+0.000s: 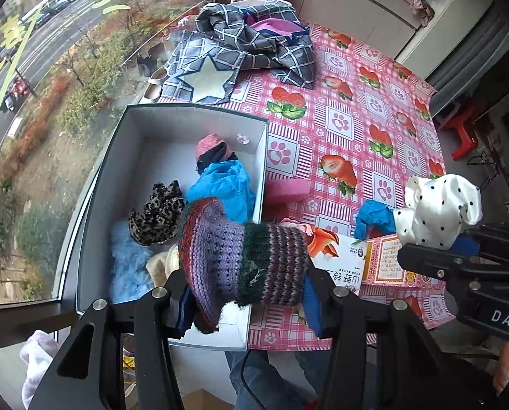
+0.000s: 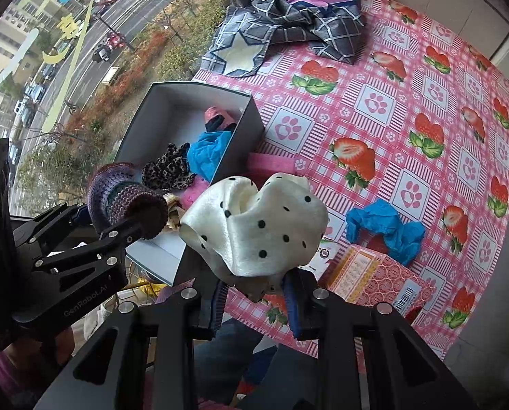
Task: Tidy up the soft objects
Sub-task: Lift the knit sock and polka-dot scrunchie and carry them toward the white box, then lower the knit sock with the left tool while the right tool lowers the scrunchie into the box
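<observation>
You're partway: the box (image 1: 136, 157) by the window already holds a leopard scrunchie (image 1: 157, 213), blue cloth (image 1: 220, 186) & a few more soft bits, while a blue rag (image 2: 386, 227), pink sponge (image 1: 287, 189) & plaid fabric (image 1: 247, 39) wait on the table (image 1: 374, 102). Your left gripper (image 1: 246, 294) is clamped on the knit piece (image 1: 241, 256), hovering over the box's near corner. Your right gripper (image 2: 254, 302) pinches the dotted cloth (image 2: 258, 229), held up over the table edge just beside the box (both look ready to drop in).

Purple-striped knit piece (image 1: 241, 259), white black-dotted cloth (image 2: 254, 225), leopard-print scrunchie (image 1: 157, 213), pink strawberry-and-paw tablecloth (image 1: 374, 109), grey-blue checked fabric (image 1: 254, 44).
</observation>
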Tool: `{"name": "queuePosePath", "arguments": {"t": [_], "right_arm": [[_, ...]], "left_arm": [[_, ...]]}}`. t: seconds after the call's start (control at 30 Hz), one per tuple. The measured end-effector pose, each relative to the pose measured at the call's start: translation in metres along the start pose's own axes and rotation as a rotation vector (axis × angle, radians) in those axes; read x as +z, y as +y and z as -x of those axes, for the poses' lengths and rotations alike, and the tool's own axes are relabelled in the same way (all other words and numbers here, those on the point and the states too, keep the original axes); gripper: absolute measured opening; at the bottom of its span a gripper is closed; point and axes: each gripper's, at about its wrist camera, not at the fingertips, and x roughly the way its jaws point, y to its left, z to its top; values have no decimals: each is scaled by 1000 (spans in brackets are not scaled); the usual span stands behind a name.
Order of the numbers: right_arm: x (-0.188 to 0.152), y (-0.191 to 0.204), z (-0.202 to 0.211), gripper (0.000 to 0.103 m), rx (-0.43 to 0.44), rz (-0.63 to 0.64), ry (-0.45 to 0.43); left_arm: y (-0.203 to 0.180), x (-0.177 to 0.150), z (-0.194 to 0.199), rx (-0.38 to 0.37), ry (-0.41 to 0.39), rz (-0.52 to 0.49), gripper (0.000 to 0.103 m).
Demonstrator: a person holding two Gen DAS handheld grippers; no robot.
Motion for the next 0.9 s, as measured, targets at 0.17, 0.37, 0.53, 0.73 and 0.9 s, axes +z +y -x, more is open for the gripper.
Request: {"name": "queuePosePath", "arguments": {"t": [0.17,0.37,0.53,0.73,0.9], "right_arm": [[3,8,-3,29,5,16,6],[7,20,-7,29,9,42,12],[12,29,-11,29,12,62,19],[17,41,-15,29,14,87,29],[21,50,-19,29,17,110,38]], "left_arm": [[9,-2,2,7,-3,17,54],[21,-5,3,16,-1,43,54],[32,-7,5,23,-3,66,54],[46,-9,6,36,-4,105,54],[56,-11,7,42,-5,131,54]]}}
